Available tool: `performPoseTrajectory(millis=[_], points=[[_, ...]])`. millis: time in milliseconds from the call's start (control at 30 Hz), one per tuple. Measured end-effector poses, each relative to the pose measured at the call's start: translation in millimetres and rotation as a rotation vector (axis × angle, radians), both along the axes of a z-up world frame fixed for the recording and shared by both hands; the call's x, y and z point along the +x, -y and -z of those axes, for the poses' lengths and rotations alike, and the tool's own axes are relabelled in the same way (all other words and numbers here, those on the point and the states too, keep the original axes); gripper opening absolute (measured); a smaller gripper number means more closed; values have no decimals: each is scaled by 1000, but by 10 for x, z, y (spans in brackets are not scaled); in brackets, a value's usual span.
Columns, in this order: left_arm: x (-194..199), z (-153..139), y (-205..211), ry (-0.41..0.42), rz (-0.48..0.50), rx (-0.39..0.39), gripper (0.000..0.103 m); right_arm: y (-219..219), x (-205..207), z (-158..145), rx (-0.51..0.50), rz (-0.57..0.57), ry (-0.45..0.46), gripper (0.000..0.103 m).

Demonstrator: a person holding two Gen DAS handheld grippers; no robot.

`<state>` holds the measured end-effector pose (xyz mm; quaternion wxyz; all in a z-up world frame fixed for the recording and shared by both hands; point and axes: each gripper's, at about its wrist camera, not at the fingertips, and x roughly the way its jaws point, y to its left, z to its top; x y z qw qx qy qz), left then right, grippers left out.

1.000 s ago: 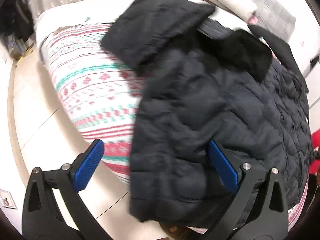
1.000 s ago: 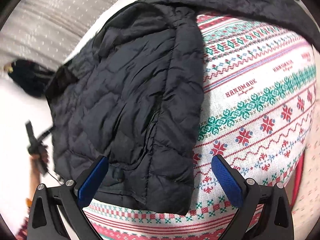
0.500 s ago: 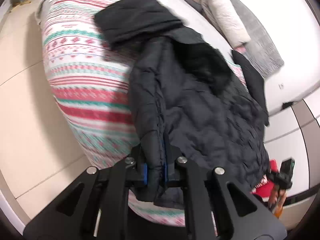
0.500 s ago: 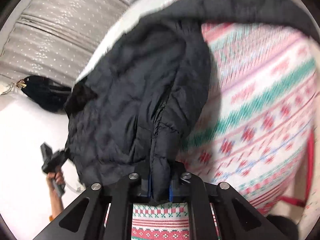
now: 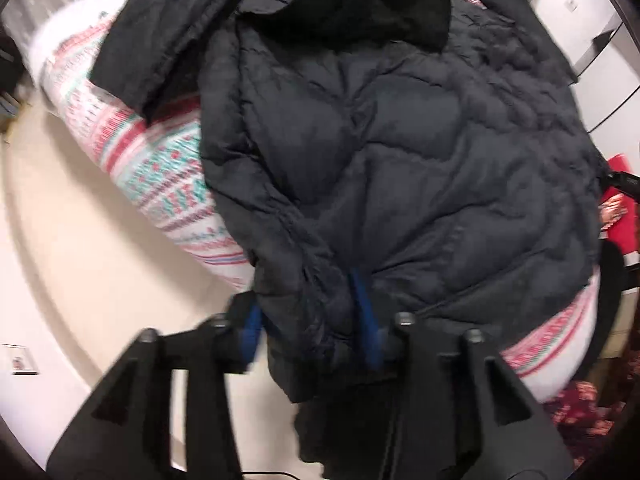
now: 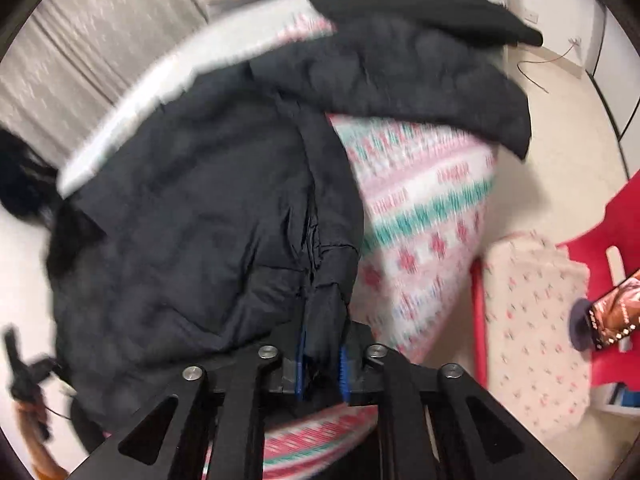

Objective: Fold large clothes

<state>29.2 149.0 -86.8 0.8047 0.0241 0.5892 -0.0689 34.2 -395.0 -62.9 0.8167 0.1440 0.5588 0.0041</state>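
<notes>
From here I see the black quilted jacket (image 5: 420, 152) spread over the bed (image 5: 160, 168) with its patterned red, green and white cover, the dark fleecy collar (image 5: 360, 4) at the far end and one sleeve (image 5: 168, 40) thrown out to the side over the cover. My left gripper (image 5: 312, 320) has the near hem corner between its blue pads (image 5: 366, 320); its jaws have just been opening, and in this blurred view they stand about half apart with a thick wad of padding bunched between them, so I read that hold as loosening rather than firm. My right gripper (image 6: 322, 364) sits on the opposite hem edge, by the front opening; its jaws have also just been opening a little, yet they are narrow and the fabric fold (image 6: 326, 312) is pinched between the pads. I judge the jacket to be light for its bulk, soft and springy: the fill compresses under the pads and pushes back, and the smooth shell looks slippery, so a shallow bite could slide off. The sensible places to hold are the stitched hem and the seam beside the zip, where the layers are denser and give the pads something to catch. It will not keep a crease by itself, so each fold probably needs pressing flat. A red stool (image 6: 608, 240) stands on the floor beside the bed, clear of the work.
</notes>
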Motion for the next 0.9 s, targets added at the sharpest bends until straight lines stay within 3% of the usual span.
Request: performPoseTrajectory(millis=[67,133,233,333,500,667,767,900], points=[[-10,-83,40,12,-9,48,67,-37,-32,120,-34,5,-37,25],[13,-209,32,42,0,61,69,-39,-120,127,-29,-4,-45,35],[19,-417,42,92,8,47,73,-36,-97,-8,-31,9,-21,56],[133,-607,111,152,8,14,77,-72,-37,-232,-24,3,33,62],[409,-832,419,207,41,-58,78,-178,215,-473,11,-49,94,64],[796,-914,1145,240,203,-165,78,-354,634,-629,66,-114,155,64],[1100,-839,1583,221,289,-233,78,-447,874,-667,95,-181,185,64],[1511,-714,2025,249,388,-251,78,-482,1183,-666,126,-263,234,64]])
